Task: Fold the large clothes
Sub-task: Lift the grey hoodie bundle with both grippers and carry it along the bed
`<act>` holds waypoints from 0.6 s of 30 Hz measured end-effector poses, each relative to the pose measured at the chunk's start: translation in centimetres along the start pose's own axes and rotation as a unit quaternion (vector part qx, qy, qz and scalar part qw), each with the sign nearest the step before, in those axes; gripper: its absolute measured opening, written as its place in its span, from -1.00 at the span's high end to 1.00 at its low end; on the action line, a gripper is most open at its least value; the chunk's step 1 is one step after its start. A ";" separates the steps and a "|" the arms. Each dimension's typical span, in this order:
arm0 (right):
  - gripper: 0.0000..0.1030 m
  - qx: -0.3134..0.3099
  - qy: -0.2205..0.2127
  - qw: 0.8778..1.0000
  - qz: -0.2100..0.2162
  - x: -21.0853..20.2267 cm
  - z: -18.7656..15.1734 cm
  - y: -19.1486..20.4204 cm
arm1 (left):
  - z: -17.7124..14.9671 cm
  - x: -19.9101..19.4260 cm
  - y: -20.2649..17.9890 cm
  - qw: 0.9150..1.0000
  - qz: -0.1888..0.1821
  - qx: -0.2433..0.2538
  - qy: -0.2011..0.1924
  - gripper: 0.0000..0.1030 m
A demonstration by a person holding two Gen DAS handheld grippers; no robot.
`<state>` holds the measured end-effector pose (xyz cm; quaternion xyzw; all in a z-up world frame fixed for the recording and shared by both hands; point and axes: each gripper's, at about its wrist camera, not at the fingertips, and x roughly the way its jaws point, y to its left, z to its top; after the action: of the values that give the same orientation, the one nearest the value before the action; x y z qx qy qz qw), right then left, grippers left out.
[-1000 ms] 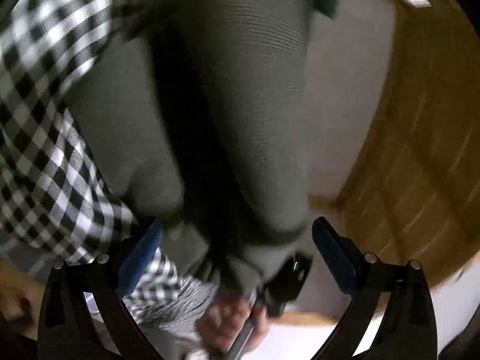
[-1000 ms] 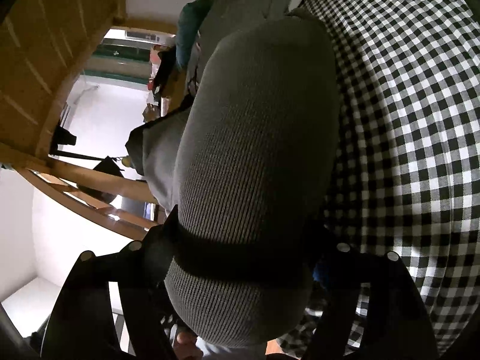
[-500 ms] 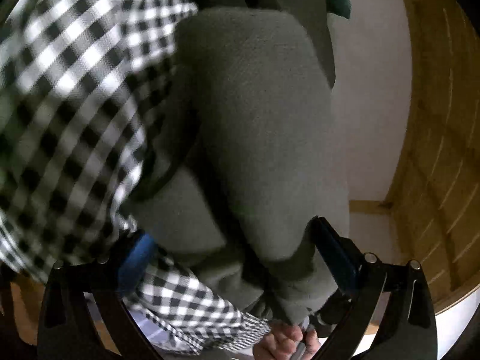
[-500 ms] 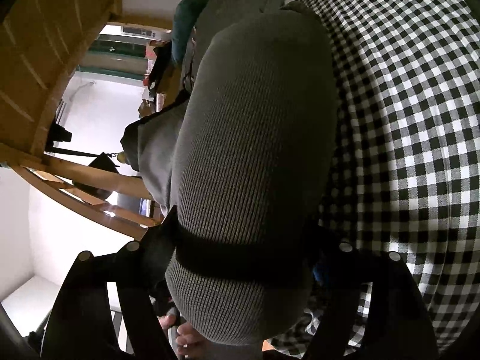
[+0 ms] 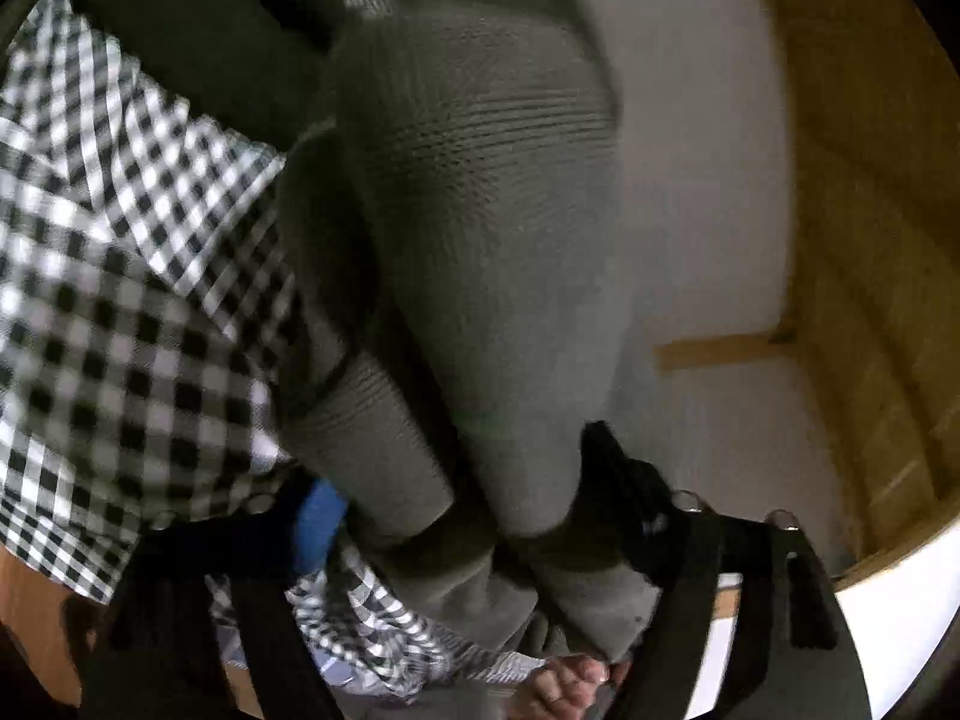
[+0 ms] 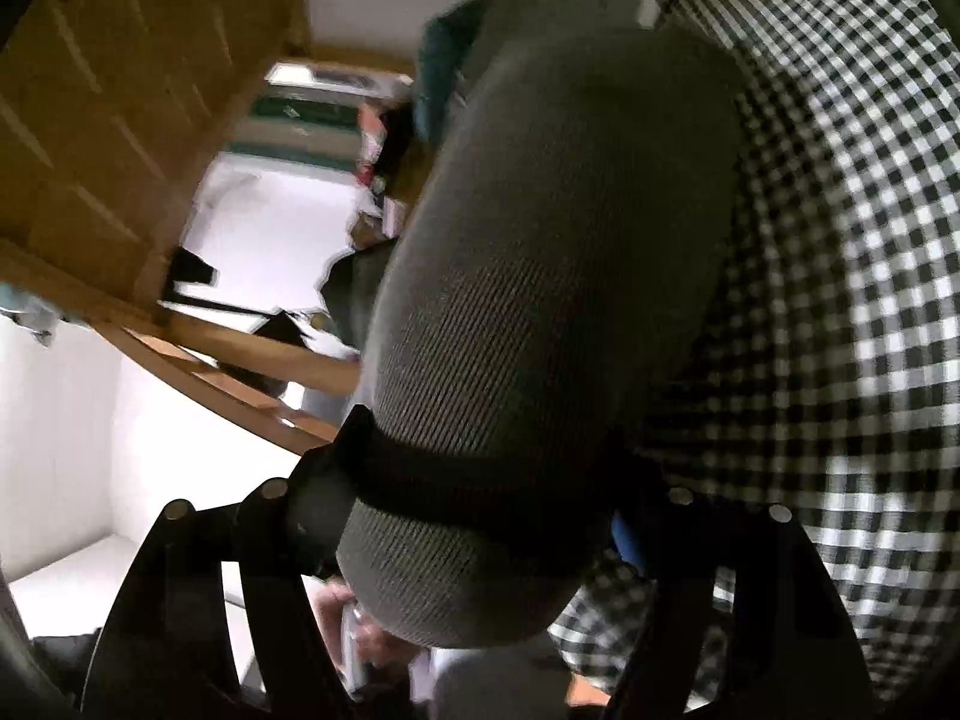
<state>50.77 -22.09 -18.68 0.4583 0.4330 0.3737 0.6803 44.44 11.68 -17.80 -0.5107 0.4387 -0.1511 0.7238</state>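
A grey ribbed knit garment [image 5: 480, 210] with a dark band lies bunched on a black-and-white checked bed sheet [image 5: 120, 300]. Two folds of it fill the gap of my left gripper [image 5: 468, 504], whose jaws are closing and pinch the fabric between the blue pad [image 5: 321, 522] and the opposite finger. In the right wrist view the same garment [image 6: 540, 240] is a thick roll. My right gripper [image 6: 480, 498] is shut around it at the dark band, and its jaws are closing a little tighter.
The checked sheet [image 6: 840, 240] spreads to the right. A wooden bed frame [image 5: 870, 240] and a pale wall [image 5: 690, 210] stand beside the bed. A person's hand [image 5: 570, 684] shows below the fabric. Wooden rails [image 6: 90, 120] and a teal cloth [image 6: 441, 78] lie beyond.
My left gripper has risen and rolled, and its jaws have narrowed from wide open onto the grey folds. The right gripper keeps its hold on the roll and has barely moved.
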 end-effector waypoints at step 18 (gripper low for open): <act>-0.56 0.044 -0.029 0.998 -0.019 -3.4 0.5 -2.0 | 1.4 5.9 -8.4 0.991 0.073 0.083 0.079 -0.85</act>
<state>50.28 -25.90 -19.64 0.4901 0.4376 0.3274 0.6791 50.84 4.96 -13.14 -0.4020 0.5169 -0.1736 0.7355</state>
